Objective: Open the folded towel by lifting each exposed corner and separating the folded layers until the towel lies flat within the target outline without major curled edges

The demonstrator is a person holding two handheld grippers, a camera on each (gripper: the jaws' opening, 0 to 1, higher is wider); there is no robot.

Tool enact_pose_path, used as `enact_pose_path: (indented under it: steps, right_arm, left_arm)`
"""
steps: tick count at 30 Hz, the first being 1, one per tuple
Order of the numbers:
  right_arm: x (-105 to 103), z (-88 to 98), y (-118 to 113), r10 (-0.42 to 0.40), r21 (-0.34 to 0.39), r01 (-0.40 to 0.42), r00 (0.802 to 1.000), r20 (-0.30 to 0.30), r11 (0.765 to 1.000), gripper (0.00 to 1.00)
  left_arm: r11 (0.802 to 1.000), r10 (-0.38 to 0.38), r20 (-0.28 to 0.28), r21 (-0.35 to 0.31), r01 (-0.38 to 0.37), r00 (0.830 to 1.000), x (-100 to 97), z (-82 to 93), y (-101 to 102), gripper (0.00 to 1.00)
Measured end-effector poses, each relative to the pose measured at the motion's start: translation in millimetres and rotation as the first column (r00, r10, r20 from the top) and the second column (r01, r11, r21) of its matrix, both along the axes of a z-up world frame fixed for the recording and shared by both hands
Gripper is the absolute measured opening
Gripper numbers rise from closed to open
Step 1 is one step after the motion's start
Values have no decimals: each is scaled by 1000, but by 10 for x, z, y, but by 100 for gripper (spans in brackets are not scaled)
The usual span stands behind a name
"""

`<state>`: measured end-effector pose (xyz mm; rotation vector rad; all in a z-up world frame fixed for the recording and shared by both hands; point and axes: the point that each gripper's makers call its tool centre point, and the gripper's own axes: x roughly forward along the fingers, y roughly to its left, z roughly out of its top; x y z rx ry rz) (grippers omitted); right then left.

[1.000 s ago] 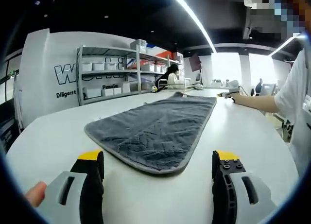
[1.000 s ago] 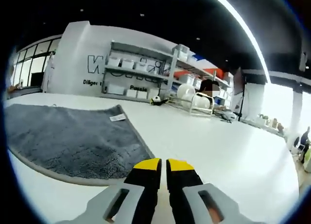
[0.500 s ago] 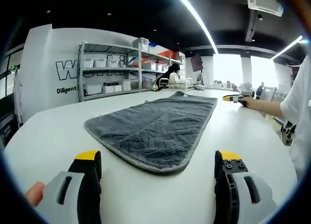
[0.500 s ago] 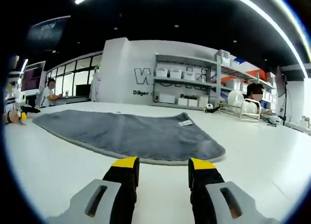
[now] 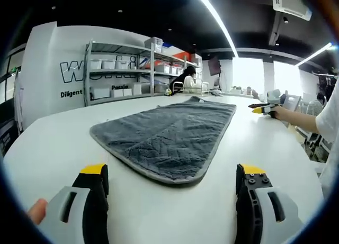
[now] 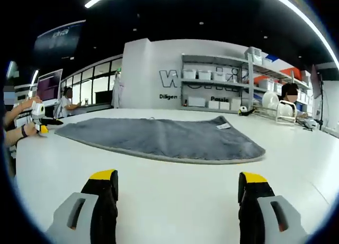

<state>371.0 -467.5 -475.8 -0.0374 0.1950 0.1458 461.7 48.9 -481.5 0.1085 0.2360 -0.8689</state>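
Broad white table (image 5: pixel 47 148) underneath everything, reaching to the far shelving in both views. Spread flat on it: long dark-grey terry towel with a stitched border (image 5: pixel 169 130), one layer, edges lying down where visible.

Left gripper view: left gripper (image 5: pixel 172 175) low over the table, yellow-tipped black jaws wide apart, nothing between them. Towel's near rounded end just ahead of the jaws, not touching; length running away toward the far end of the table. Faint diagonal crease lines across the near half. Far end slightly rumpled, detail too small to resolve. Right gripper (image 5: pixel 262 108) seen small beyond the towel's far right side, yellow tip, held in a hand; jaw state not readable from here.

Right gripper view: right gripper (image 6: pixel 177 183) also low over bare table, jaws wide apart, empty. Towel (image 6: pixel 159 138) ahead and apart from the jaws, seen broadside, its long edge facing the camera. Small white label (image 6: pixel 224 126) lying on the towel near its right-hand corner; print illegible. Left gripper (image 6: pixel 38 122) at the towel's left end, held in a hand, partly cut by the view's edge.

Background: grey metal shelving with white bins (image 5: pixel 124 77) against a white wall with dark lettering, partly blocked by the shelves. White dish rack (image 6: pixel 275 109) at the table's far end. No outline discernible on the table surface.
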Motion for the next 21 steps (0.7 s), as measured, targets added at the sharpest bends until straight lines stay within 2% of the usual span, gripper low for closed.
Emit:
enact_pose_path:
  steps: [11, 21]
  right_arm:
    - [-14, -43, -54, -25, 26, 26, 999, -27, 999, 99]
    - [-33, 12, -95, -54, 46, 54, 999, 4, 997, 99]
  left_arm:
    - [1000, -5, 14, 4, 5, 1000, -7, 6, -9, 99]
    - [1000, -13, 19, 4, 13, 1000, -21, 7, -26, 99]
